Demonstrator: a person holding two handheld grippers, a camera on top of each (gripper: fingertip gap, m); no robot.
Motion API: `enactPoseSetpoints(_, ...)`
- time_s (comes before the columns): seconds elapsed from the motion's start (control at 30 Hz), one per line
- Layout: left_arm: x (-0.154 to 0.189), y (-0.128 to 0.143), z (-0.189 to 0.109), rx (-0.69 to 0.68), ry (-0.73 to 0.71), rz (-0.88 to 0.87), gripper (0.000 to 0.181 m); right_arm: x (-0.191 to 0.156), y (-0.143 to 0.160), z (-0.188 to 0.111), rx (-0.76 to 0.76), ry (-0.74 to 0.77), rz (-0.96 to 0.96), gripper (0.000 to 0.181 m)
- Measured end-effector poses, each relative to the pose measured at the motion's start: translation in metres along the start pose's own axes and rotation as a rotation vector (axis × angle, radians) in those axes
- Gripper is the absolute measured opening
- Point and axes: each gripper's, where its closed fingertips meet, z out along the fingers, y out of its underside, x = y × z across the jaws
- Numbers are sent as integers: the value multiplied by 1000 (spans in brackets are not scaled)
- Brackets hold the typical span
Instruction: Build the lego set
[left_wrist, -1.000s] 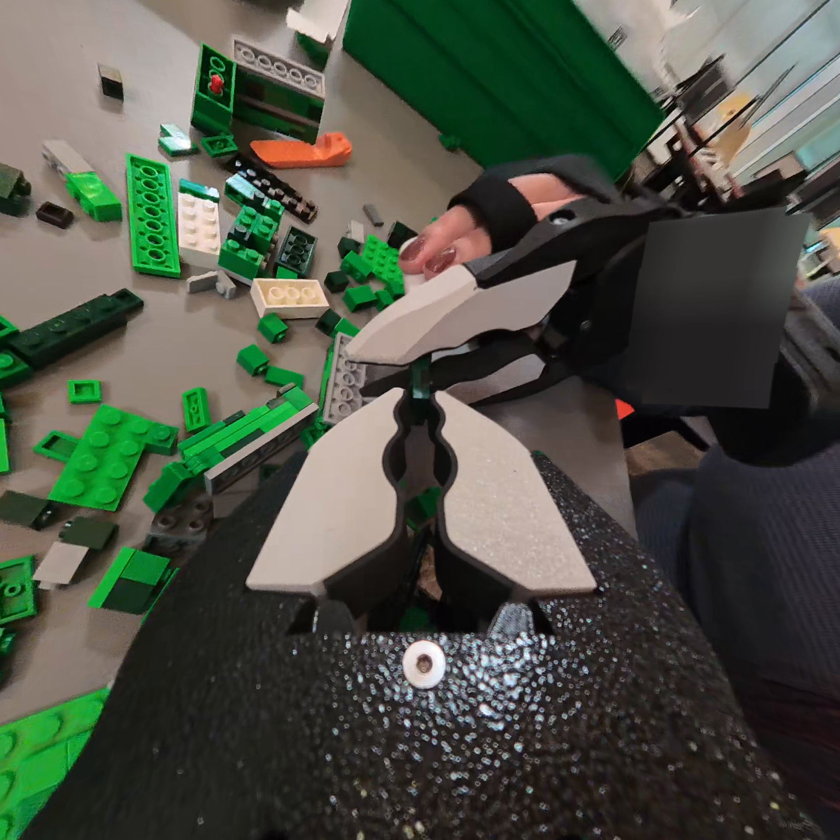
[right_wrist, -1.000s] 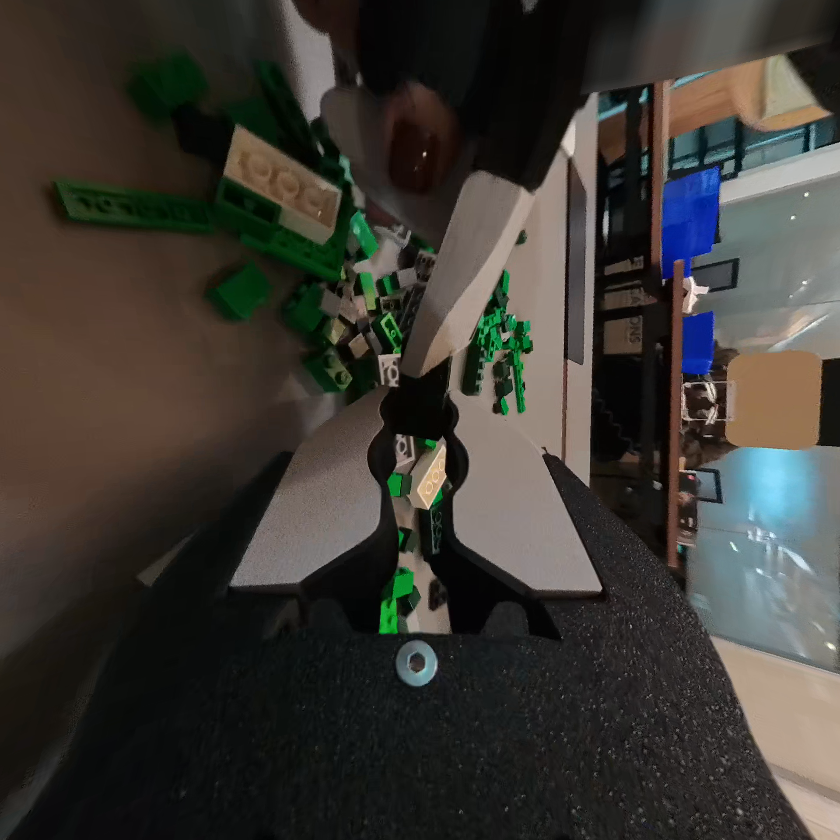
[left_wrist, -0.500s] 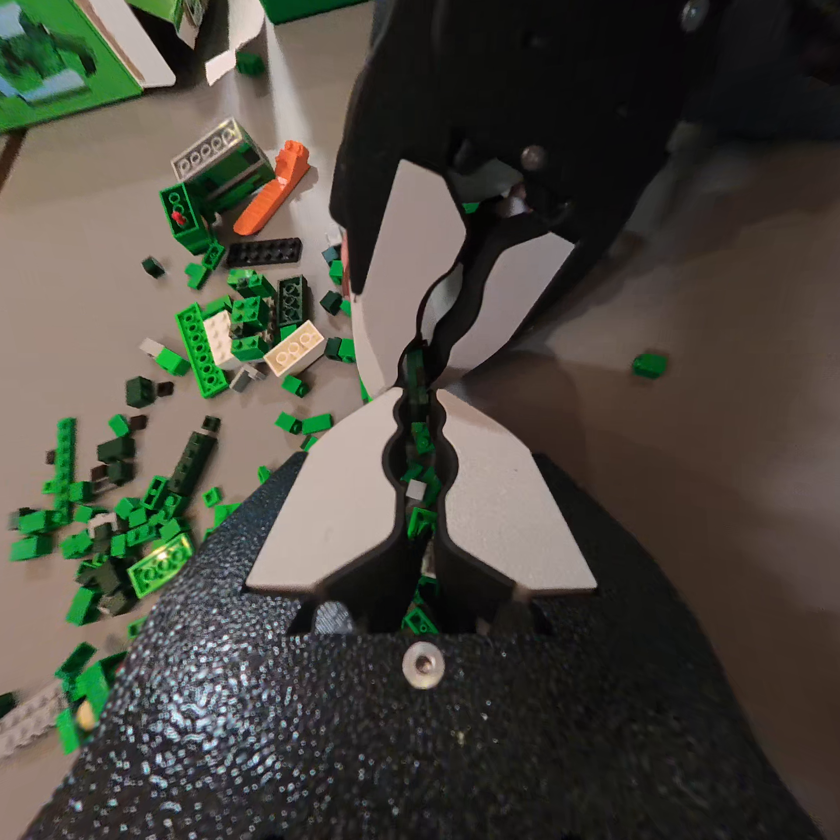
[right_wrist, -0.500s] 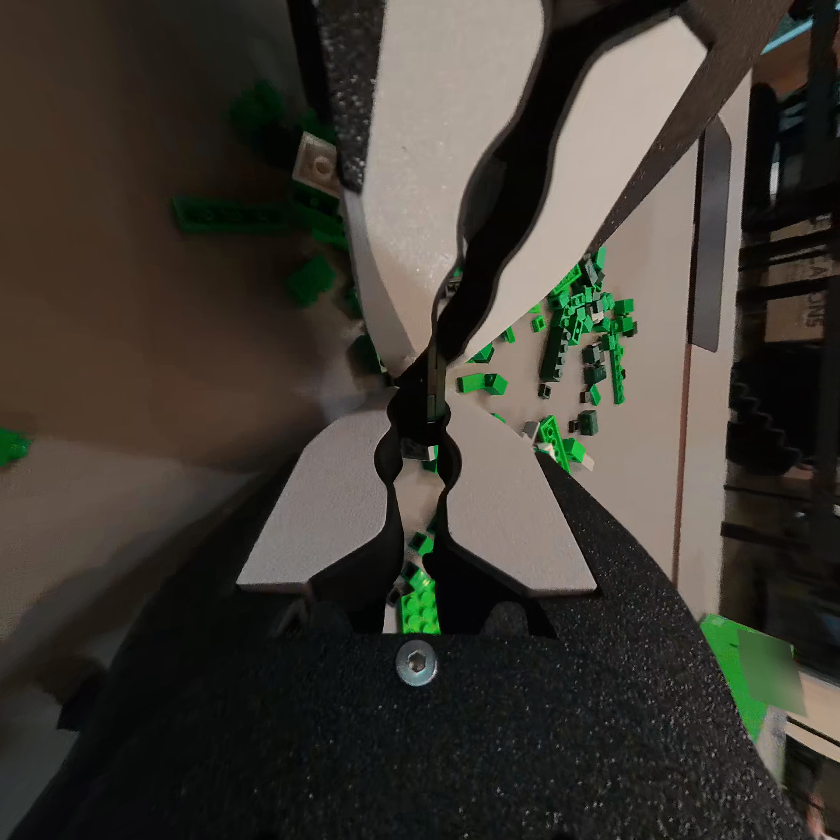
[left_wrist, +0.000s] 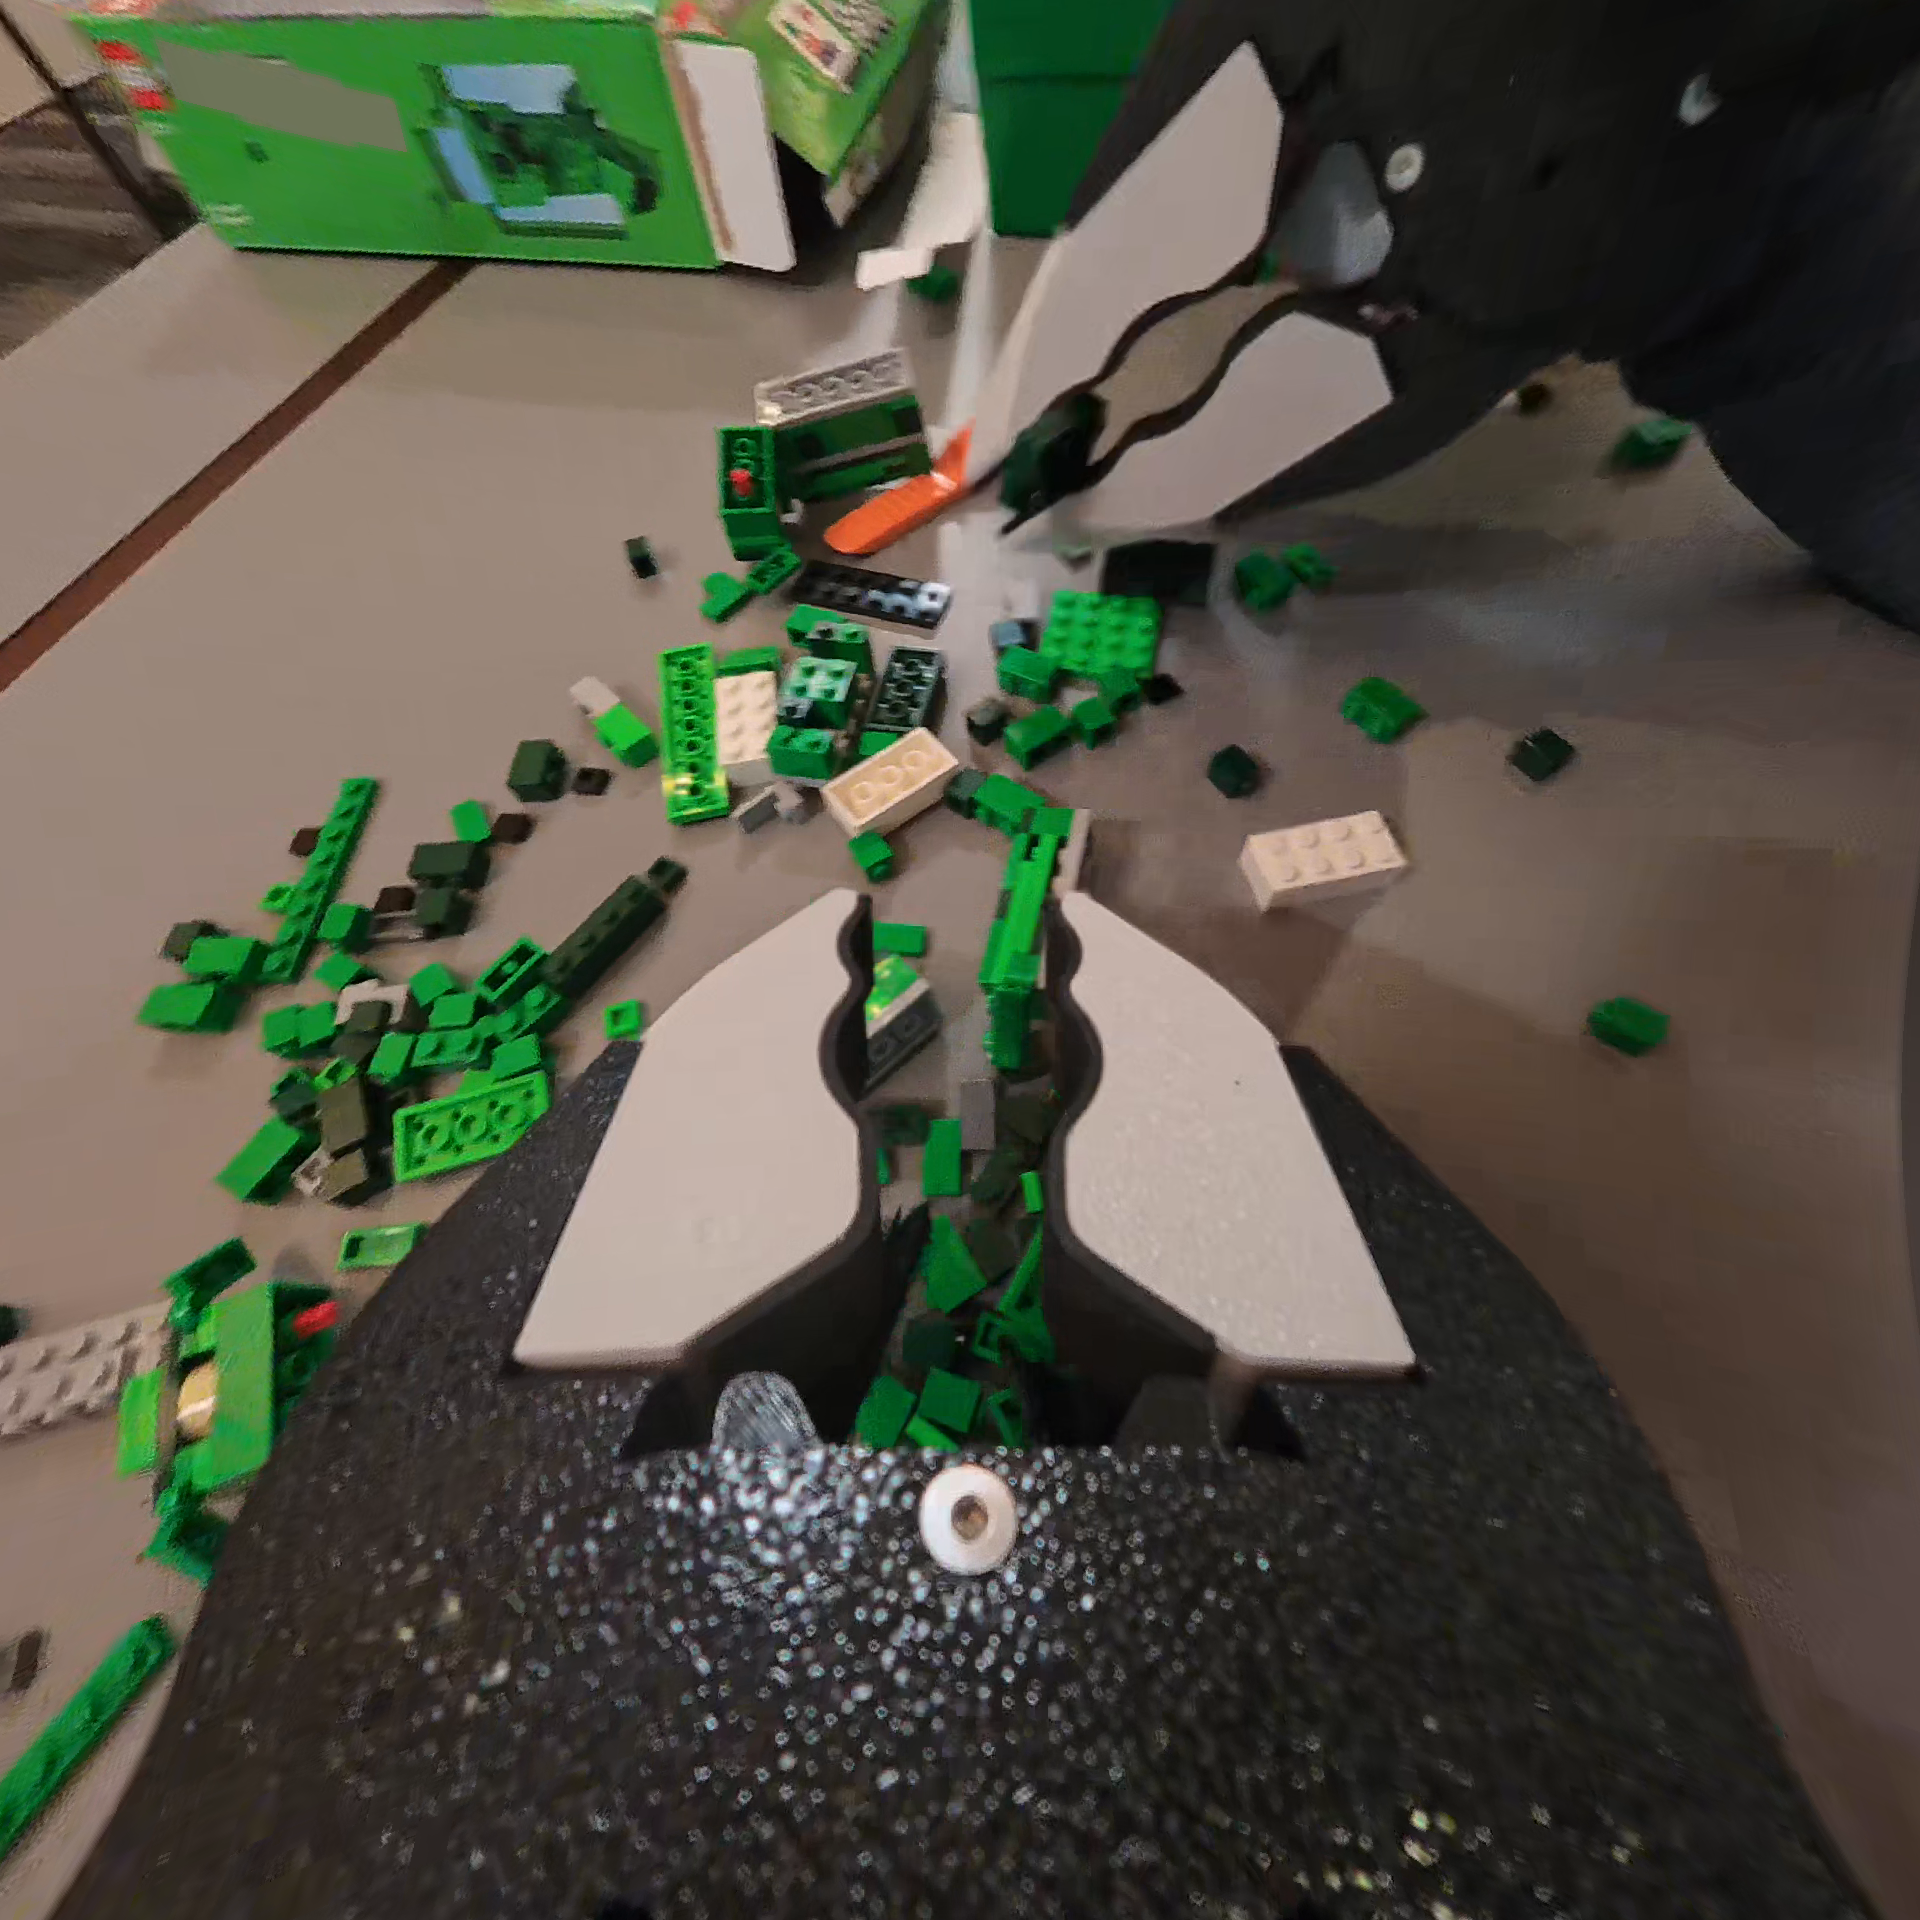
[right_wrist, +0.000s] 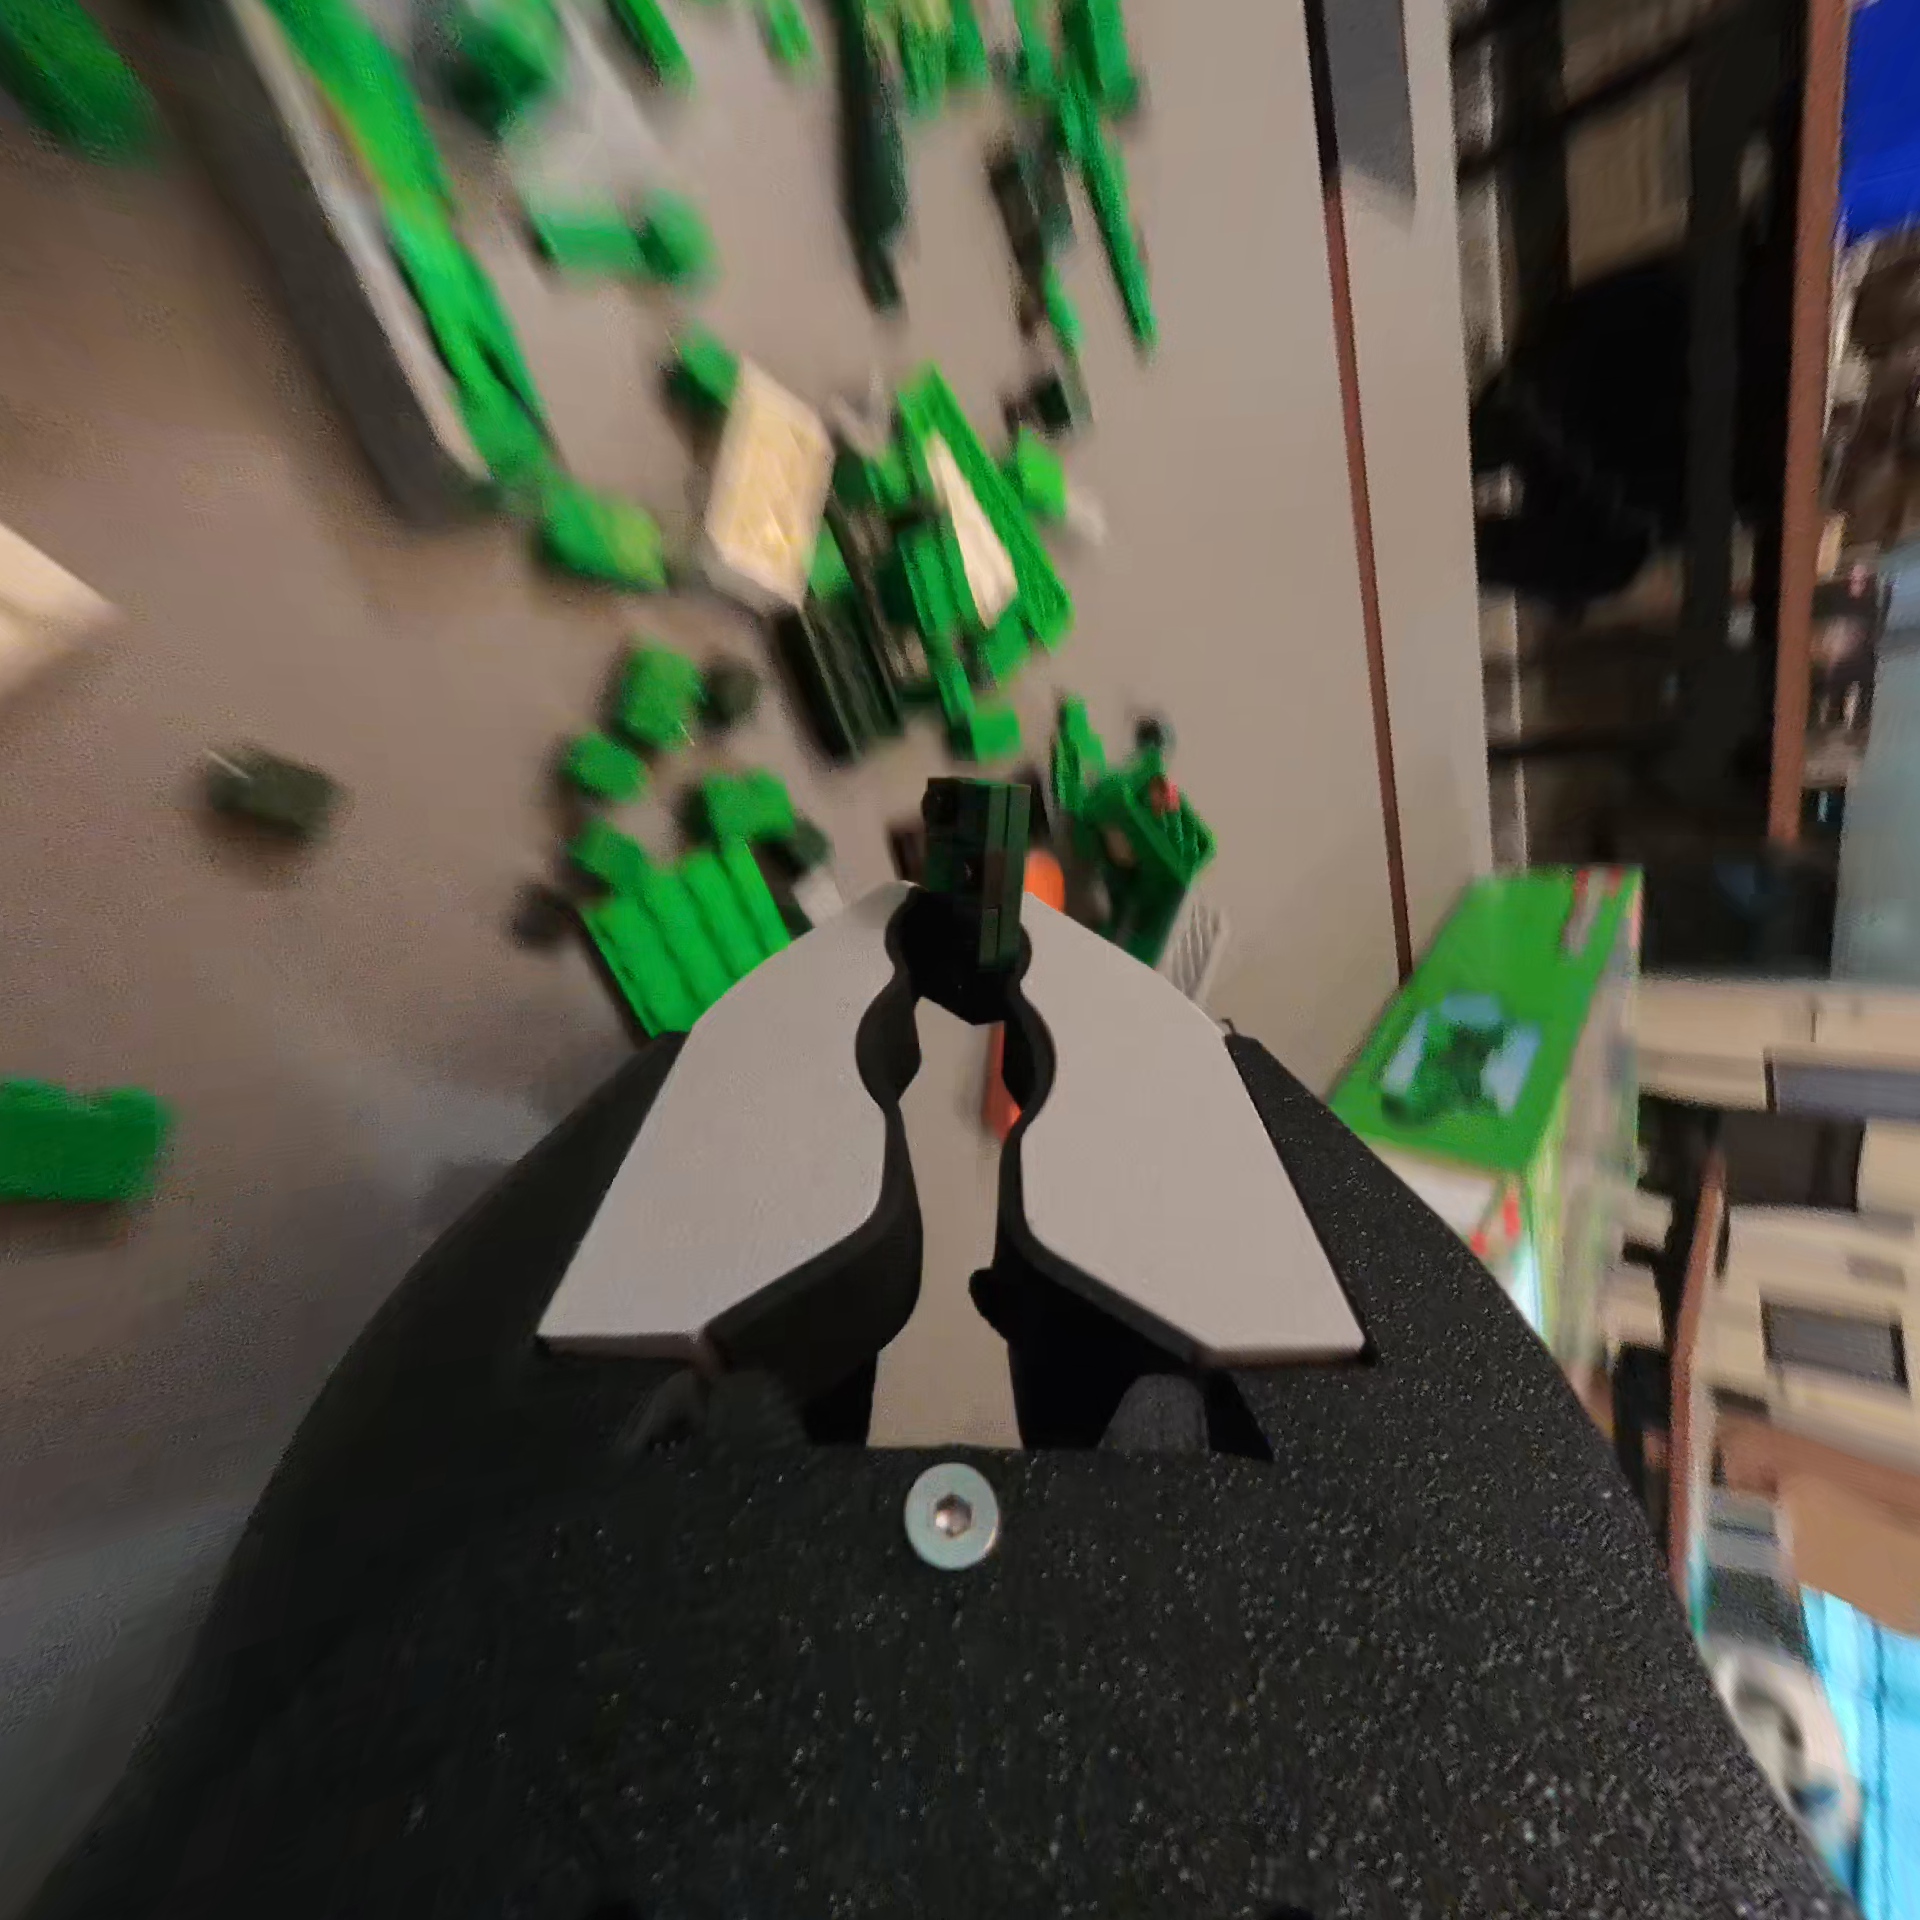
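Above the table (left_wrist: 312, 499), right hand-held gripper (right_wrist: 961, 914) pinches a dark-green piece (right_wrist: 975, 862); left hand-held gripper (left_wrist: 961, 914) gapes empty.

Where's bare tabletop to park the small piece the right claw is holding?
Bare table lies right of the left claw, between the white brick and a lone green brick. Another free patch sits below the green box, left of the pile. The middle around the orange tool is crowded. The right claw grips the dark green piece.

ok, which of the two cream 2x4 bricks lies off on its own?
The cream 2x4 brick at right, alone on bare table; the other cream brick touches the green pile.
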Motion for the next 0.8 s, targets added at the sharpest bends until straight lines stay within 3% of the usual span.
enactPoseSetpoints(0.1,-17,-3,-9,66,-73,-50,20,2,47,3,-174,-17,98,11)
enactPoseSetpoints(0.23,-28,-8,-18,143,-74,-148,18,-2,56,-1,-159,-90,249,29)
enactPoseSetpoints(0.37,-27,-6,-16,148,-13,-199,28,0,31,-13,3,-186,333,36)
enactPoseSetpoints(0.53,-23,-12,5,60,97,-142,36,-8,-29,8,188,-390,164,35)
enactPoseSetpoints(0.7,-27,-13,25,-53,165,-101,39,-8,-58,41,206,-605,81,35)
enactPoseSetpoints(0.8,-27,-14,28,-55,188,-98,38,-17,-60,49,161,-745,27,19)
